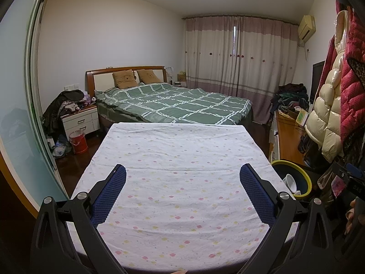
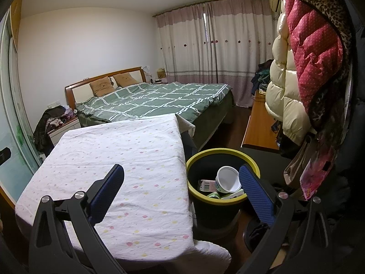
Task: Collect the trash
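A dark trash bin with a yellow-green rim (image 2: pixel 200 157) stands on the floor right of the cloth-covered table (image 2: pixel 118 150). It holds a white paper cup (image 2: pixel 228 179), a barcoded carton (image 2: pixel 206 185) and other packaging. My right gripper (image 2: pixel 182 173) is open and empty, spanning the table's right edge and the bin. My left gripper (image 1: pixel 182 173) is open and empty above the table (image 1: pixel 178 150). The bin (image 1: pixel 305 175) shows at the right in the left wrist view, with the cup (image 1: pixel 290 181) inside.
A green plaid bed (image 1: pixel 173 105) stands beyond the table. A nightstand (image 1: pixel 79 121) with clothes and a red bucket (image 1: pixel 78 142) are at left. Hanging coats (image 2: pixel 308 68) and a wooden cabinet (image 2: pixel 257 127) are at right. Curtains (image 1: pixel 239 57) cover the far wall.
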The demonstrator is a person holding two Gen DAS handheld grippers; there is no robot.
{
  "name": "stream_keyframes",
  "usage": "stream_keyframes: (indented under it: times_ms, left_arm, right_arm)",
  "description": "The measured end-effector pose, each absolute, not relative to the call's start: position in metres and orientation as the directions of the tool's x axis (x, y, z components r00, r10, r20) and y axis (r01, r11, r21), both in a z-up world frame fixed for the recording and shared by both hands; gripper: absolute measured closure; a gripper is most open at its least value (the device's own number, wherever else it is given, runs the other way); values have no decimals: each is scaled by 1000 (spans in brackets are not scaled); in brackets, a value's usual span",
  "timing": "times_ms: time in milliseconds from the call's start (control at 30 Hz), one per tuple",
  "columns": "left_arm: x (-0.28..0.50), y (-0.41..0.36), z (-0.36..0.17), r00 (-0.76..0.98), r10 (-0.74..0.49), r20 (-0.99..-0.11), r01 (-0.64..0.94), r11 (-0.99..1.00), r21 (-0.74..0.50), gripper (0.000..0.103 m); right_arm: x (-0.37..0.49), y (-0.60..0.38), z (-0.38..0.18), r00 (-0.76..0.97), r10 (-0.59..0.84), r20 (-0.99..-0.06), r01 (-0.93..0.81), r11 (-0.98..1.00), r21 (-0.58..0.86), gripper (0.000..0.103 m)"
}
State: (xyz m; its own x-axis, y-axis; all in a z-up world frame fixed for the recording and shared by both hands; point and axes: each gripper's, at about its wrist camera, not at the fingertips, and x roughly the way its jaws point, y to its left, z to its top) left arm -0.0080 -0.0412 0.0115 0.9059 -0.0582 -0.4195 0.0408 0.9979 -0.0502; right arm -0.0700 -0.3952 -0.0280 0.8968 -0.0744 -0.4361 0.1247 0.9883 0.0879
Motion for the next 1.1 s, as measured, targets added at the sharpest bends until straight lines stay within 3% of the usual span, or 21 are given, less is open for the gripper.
stream_keyframes:
  times_ms: [1100]
  left_arm:
    - [-6, -44, 7, 902, -60, -428, 43, 998, -47, 5]
  right_arm:
    - [-69, -395, -28, 896, -74, -439, 125, 988, 88, 7]
